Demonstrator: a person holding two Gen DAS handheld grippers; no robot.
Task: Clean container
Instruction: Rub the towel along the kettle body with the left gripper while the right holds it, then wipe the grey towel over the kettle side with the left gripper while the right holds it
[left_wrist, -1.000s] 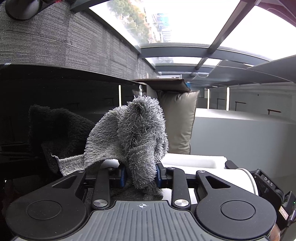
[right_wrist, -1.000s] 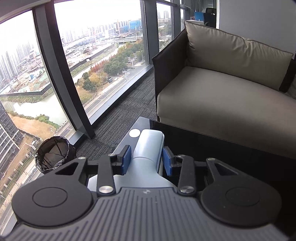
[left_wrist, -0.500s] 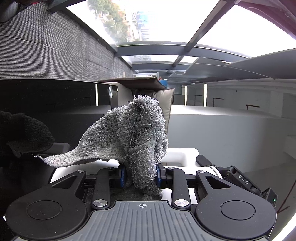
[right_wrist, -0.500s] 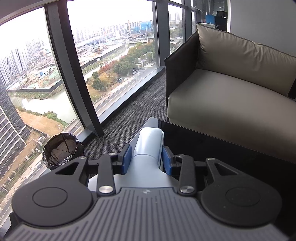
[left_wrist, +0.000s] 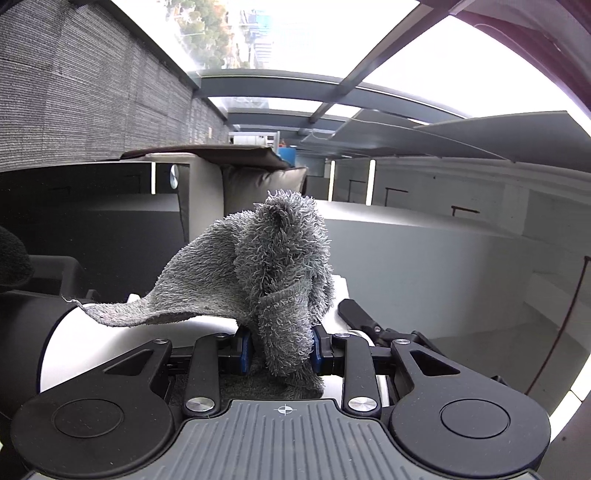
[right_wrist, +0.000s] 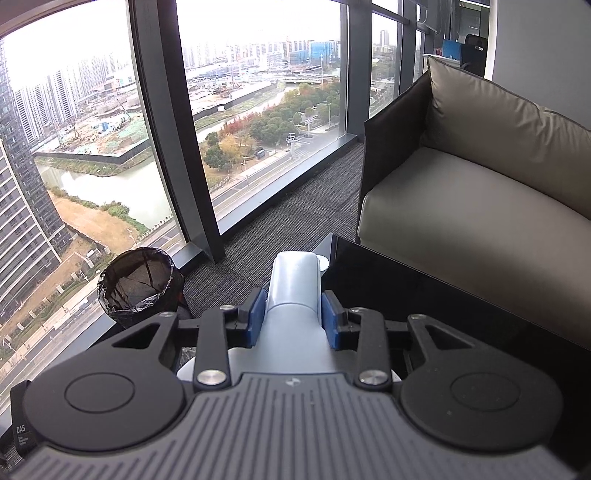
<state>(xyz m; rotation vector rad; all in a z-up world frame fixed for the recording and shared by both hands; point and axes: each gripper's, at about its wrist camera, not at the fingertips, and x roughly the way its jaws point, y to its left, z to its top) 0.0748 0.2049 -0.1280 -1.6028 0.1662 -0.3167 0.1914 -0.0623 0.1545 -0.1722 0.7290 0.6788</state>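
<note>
Left wrist view first: the left tool (left_wrist: 282, 349) is clamped narrow on a bunched grey cloth (left_wrist: 273, 266), one flap trailing left and draping over the white container (left_wrist: 85, 339) lying just beneath the fingers, its black rim at the near left. Off to the right, a black part of the other rig (left_wrist: 364, 319) pokes in beside the container. Over on the right wrist view, the right tool (right_wrist: 291, 317) is closed firmly on the container's pale blue-grey handle (right_wrist: 293, 284), which runs forward between the blue pads (right_wrist: 256, 317); beyond it sits the black glossy worktop (right_wrist: 424, 284), a lined waste bin (right_wrist: 140, 288) on the carpet to the left by the window, and a beige sofa (right_wrist: 480, 206) far right. Judging by this, wiping is the step in hand: keep the right grip rigid so the container doesn't twist, press the bunched wad rather than the loose flap against the wall, and sweep round steadily. How clean the inside is, I cannot tell.
</note>
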